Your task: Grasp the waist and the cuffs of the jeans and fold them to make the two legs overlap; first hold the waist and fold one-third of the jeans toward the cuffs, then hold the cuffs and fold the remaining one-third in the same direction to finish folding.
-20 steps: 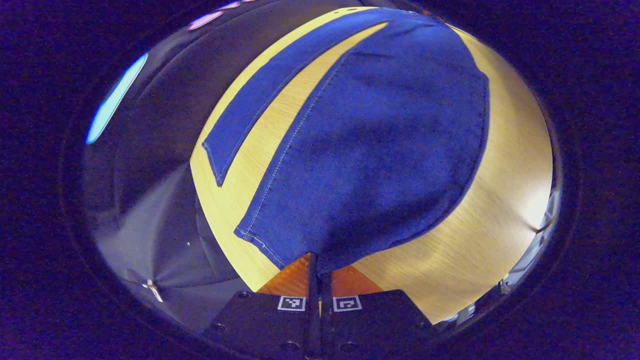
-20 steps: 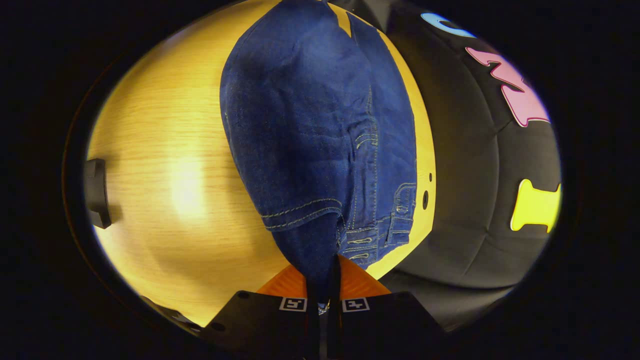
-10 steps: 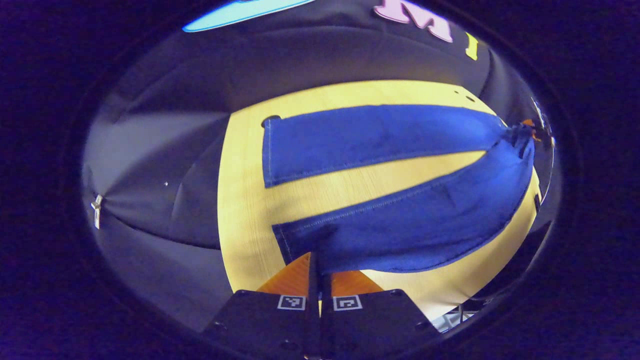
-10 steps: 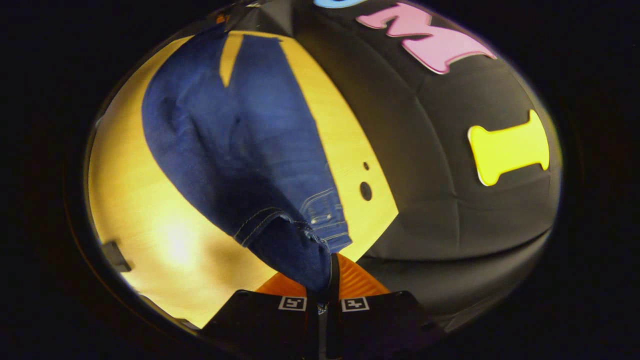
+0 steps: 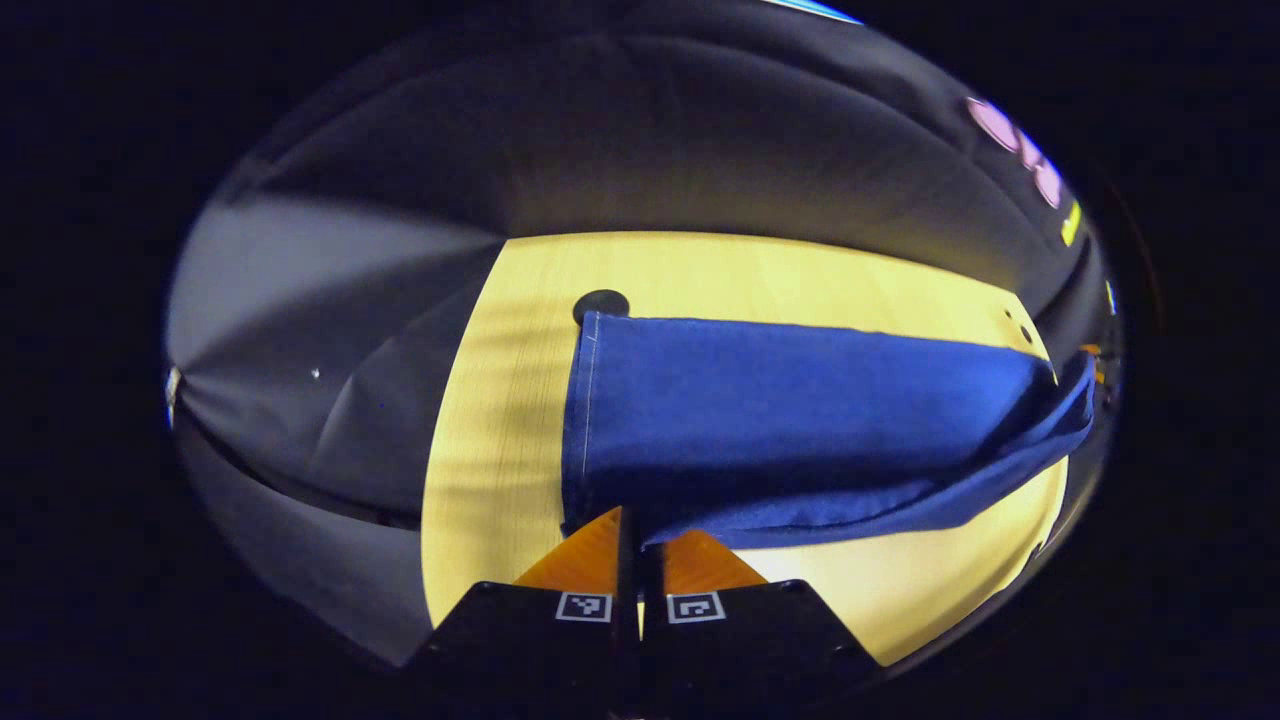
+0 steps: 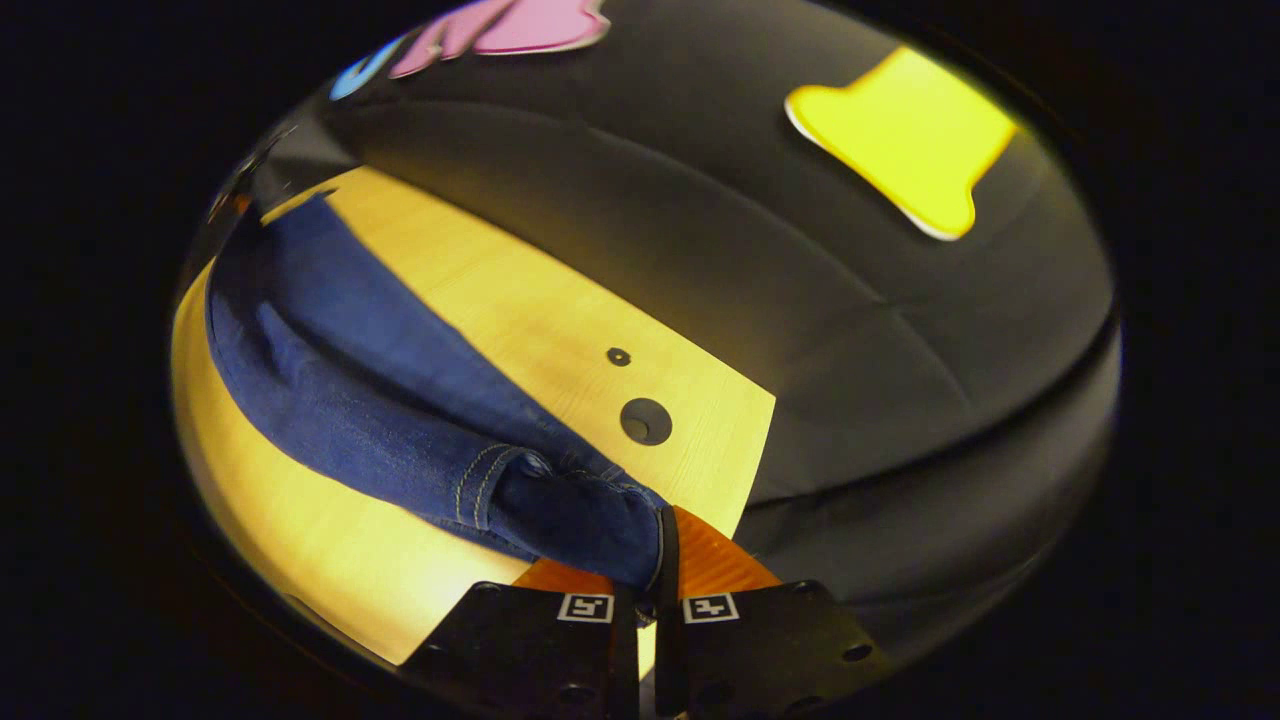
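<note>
This is a recording booth, a staged set and no lived-in home. Black cloth (image 5: pixel 620 130) hangs as a wall close behind the far edge of a pale wood-grain tabletop (image 5: pixel 500 400) and drapes round its left edge too. The tabletop (image 6: pixel 560 320) has round holes (image 6: pixel 646 421) cut near its corners, like a desk's cable ports. Strong overhead light glares off the wood.

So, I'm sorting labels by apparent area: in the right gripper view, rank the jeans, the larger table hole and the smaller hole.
1. jeans
2. larger table hole
3. smaller hole, though it sits farther from the camera.
</note>
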Action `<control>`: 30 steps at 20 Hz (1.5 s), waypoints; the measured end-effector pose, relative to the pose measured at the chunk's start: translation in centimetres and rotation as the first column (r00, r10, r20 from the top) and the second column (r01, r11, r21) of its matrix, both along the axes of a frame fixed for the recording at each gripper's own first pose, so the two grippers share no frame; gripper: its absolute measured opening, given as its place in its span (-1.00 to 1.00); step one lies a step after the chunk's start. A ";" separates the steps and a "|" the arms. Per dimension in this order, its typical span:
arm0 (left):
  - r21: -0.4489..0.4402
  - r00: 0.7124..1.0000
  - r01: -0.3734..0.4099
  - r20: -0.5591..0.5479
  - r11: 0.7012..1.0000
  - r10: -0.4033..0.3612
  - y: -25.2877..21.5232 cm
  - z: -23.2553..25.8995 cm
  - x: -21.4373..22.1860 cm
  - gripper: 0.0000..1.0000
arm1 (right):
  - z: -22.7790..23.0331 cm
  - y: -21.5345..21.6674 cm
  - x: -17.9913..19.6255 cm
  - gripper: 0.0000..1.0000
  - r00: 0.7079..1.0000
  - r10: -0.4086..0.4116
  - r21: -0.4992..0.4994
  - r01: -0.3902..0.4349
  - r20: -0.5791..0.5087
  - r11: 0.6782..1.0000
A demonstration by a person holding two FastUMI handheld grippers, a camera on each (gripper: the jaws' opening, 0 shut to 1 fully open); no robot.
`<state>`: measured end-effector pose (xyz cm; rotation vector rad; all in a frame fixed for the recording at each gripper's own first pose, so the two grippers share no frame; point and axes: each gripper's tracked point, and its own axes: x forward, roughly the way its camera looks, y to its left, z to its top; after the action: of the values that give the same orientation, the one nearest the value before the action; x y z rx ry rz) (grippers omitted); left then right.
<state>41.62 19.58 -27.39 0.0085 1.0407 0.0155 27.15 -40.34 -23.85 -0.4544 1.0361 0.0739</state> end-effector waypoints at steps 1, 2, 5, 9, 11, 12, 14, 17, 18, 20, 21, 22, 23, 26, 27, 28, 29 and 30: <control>-0.005 1.000 -0.027 0.011 1.000 0.027 0.2 -0.7 1.4 -0.88 | 0.3 0.2 0.6 -0.80 0.999 -0.042 0.008 0.042 -0.006 0.999; -0.001 0.999 -0.051 0.018 0.999 0.051 0.5 -1.7 2.6 -0.88 | 0.6 0.5 1.1 -0.80 0.996 -0.083 0.018 0.084 -0.018 0.996; 0.042 0.997 -0.056 0.053 0.998 0.054 0.7 -2.5 4.8 -0.78 | 1.6 0.8 2.1 -0.72 0.983 -0.176 0.023 0.177 -0.045 0.984; 0.024 0.976 -0.045 0.213 0.999 0.039 -1.2 0.2 6.5 0.31 | 4.0 2.1 2.1 0.04 0.952 -0.306 0.128 0.300 0.029 0.945; 0.015 0.939 -0.012 0.344 1.000 0.006 -2.6 3.3 7.4 1.00 | 5.6 2.2 1.3 0.67 0.911 -0.401 0.212 0.375 0.093 0.902; 0.019 0.918 -0.003 0.397 1.000 -0.005 -3.3 5.4 6.6 0.89 | 6.6 2.0 0.7 0.98 0.884 -0.452 0.261 0.411 0.119 0.873; 0.030 0.876 -0.001 0.483 1.000 -0.013 -4.5 8.4 4.8 0.95 | 6.8 1.0 -0.3 0.96 0.815 -0.553 0.323 0.484 0.172 0.813; 0.021 0.820 -0.023 0.572 1.000 0.007 -5.5 11.4 2.7 0.94 | 7.1 -0.3 -3.8 0.95 0.722 -0.655 0.349 0.568 0.225 0.746; 0.003 0.801 -0.038 0.597 0.999 0.029 -5.5 12.2 1.9 0.95 | 7.2 -0.7 -5.0 0.95 0.681 -0.695 0.364 0.602 0.231 0.711; -0.047 0.778 -0.056 0.623 0.997 0.073 -6.0 13.8 -0.1 0.95 | 6.6 -1.7 -6.1 0.97 0.619 -0.753 0.393 0.649 0.225 0.651; -0.066 0.777 -0.048 0.625 0.997 0.079 -6.7 14.2 -1.2 0.94 | 6.1 -2.4 -6.6 0.96 0.590 -0.778 0.402 0.672 0.216 0.622; -0.075 0.780 -0.039 0.622 0.996 0.077 -8.3 14.3 -2.0 0.94 | 5.5 -2.7 -6.6 0.96 0.566 -0.799 0.420 0.687 0.203 0.593; -0.078 0.782 -0.031 0.619 0.996 0.073 -9.7 14.3 -2.6 0.94 | 4.8 -3.1 -6.3 0.97 0.544 -0.815 0.436 0.696 0.197 0.571; -0.094 0.796 0.029 0.604 0.995 0.034 -13.9 14.1 -4.1 0.94 | 2.2 -4.7 -5.4 0.96 0.498 -0.850 0.461 0.722 0.173 0.516; -0.089 0.801 0.053 0.598 0.995 0.011 -15.2 14.0 -4.1 0.94 | 1.3 -5.0 -5.3 0.96 0.487 -0.858 0.465 0.730 0.160 0.501; -0.080 0.804 0.072 0.595 0.994 -0.010 -16.3 13.9 -4.0 0.94 | 0.5 -5.3 -5.3 0.96 0.478 -0.866 0.464 0.740 0.147 0.487; -0.073 0.805 0.093 0.593 0.993 -0.032 -17.3 13.8 -3.8 0.94 | -0.6 -5.3 -5.1 0.96 0.477 -0.870 0.471 0.743 0.127 0.476; -0.063 0.804 0.109 0.593 0.992 -0.051 -18.2 13.8 -3.4 0.94 | -1.7 -4.8 -5.0 0.97 0.477 -0.874 0.480 0.747 0.096 0.461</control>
<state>38.22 1.40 -13.55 -0.0369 0.4082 -0.1042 22.16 -45.16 -25.51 0.4458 0.7759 -0.6768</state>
